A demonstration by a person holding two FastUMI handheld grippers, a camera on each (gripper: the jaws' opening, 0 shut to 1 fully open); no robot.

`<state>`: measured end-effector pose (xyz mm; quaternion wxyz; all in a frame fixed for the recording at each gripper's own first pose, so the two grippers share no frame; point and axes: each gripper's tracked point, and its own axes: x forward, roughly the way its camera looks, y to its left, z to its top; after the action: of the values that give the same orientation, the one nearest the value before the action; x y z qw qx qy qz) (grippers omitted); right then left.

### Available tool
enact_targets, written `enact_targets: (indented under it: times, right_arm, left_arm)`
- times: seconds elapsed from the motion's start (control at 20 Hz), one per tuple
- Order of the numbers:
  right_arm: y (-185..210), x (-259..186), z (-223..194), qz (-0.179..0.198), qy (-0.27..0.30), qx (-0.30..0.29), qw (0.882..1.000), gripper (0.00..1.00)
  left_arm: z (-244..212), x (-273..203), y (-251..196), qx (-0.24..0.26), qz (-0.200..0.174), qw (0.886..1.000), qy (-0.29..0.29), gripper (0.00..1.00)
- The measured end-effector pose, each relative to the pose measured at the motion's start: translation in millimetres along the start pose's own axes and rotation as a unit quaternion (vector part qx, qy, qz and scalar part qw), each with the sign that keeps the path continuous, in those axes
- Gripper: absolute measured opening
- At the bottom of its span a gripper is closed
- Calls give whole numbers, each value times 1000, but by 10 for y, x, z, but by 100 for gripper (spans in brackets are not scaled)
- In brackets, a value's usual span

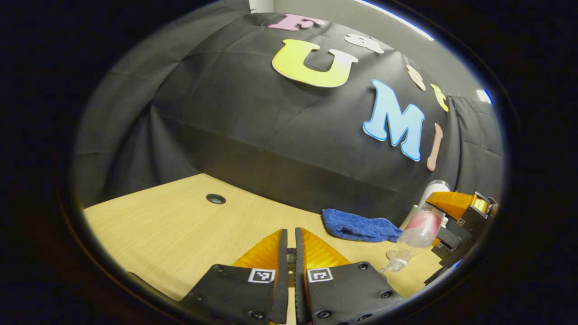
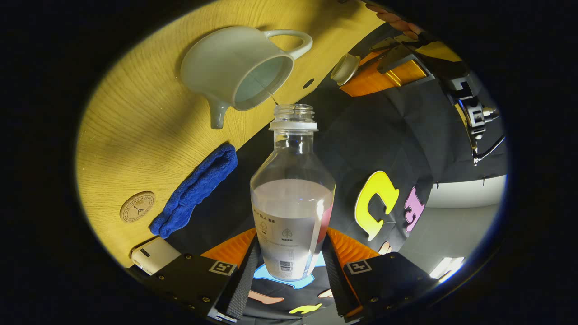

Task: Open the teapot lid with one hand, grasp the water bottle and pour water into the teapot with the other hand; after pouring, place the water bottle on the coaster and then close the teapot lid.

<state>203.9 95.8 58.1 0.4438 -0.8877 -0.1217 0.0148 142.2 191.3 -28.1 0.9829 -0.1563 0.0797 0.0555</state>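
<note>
From my right tool's view I saw the teapot (image 2: 237, 67) standing open on the wooden bench (image 2: 135, 131), pale water in its bowl, its handle turned away from the spout. A thin stream ran from the uncapped mouth of the water bottle (image 2: 292, 194) into that opening. My right tool (image 2: 291, 266) was clamped on the bottle's labelled lower body, one finger on each side, with the bottle tipped so its neck pointed toward the pot; clear water filled the part nearest the fingers and the shoulder and neck were empty. That view also showed the round coaster (image 2: 137, 206) lying bare on the bench, well apart from the teapot, with a folded blue cloth (image 2: 198, 189) between them near the bench's edge, and a small white box (image 2: 153, 254) at the corner. Farther off, my other tool held the teapot lid (image 2: 345, 67) off to the side of the pot, above the bench. From my left tool's view, the left tool (image 1: 291, 253) had its fingers closed nearly together; the lid between them was hidden there. That view gave the tilted bottle (image 1: 422, 221) with its mouth down, the blue cloth (image 1: 359, 227) beside it, and a round dark hole (image 1: 216, 198) in the bench (image 1: 171, 230).
</note>
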Motion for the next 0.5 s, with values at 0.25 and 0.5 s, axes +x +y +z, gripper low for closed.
enact_targets:
  times: [0.25, 0.5]
  right_arm:
    - [246, -35, 58, 42, -11, 75, 996, 74]
    - [399, -56, 106, 81, -17, 176, 981, 74]
  left_arm:
    - [-15, 9, 27, 1, 4, 1000, -1, 15]
    - [-53, 28, 50, 6, 9, 1000, 5, 14]
